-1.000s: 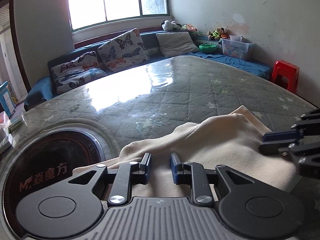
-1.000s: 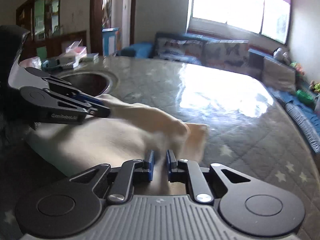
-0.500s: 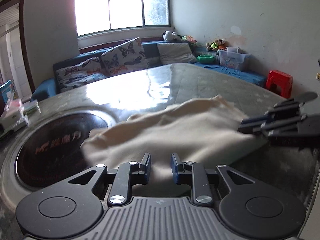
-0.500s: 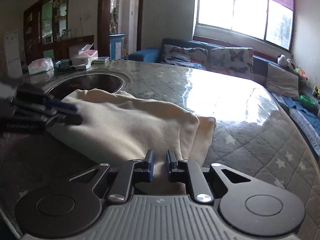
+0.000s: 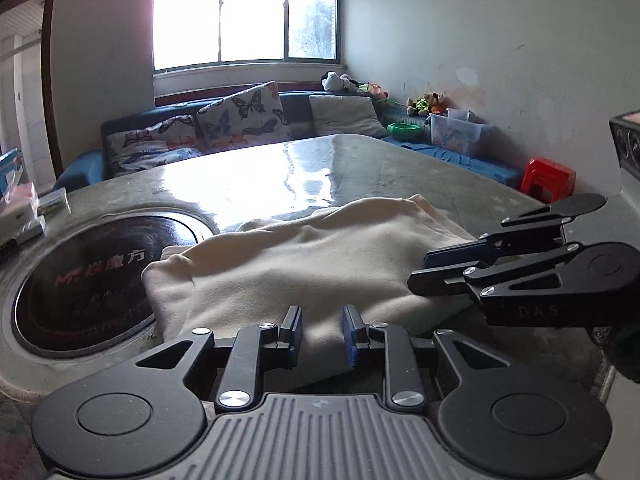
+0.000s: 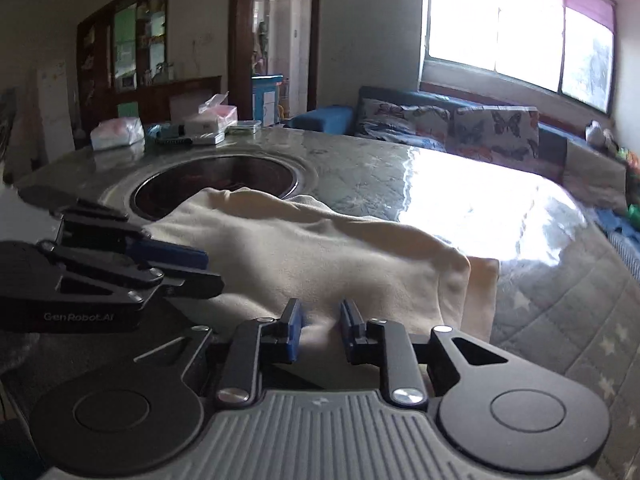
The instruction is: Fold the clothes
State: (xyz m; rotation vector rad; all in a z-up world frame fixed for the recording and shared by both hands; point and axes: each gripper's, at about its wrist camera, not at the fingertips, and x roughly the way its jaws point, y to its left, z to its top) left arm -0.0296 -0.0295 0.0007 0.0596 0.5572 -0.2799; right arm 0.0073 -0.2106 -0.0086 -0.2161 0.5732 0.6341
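Right now your left gripper (image 5: 320, 334) and right gripper (image 6: 320, 330) each sit at the near edge of the cream garment (image 5: 304, 264), fingers narrowed with cloth bunched between them; each looks pinched on the hem, though the contact itself is partly hidden. That garment lies in a loose heap on the quilted table (image 6: 560, 308), its far left corner overhanging the round sunken burner (image 5: 80, 280). Watch that corner: dragging toward yourself could snag it on the burner's rim. Uneven pulls would likely skew the fold, and a thin pinch on one layer may slip free once you lift.
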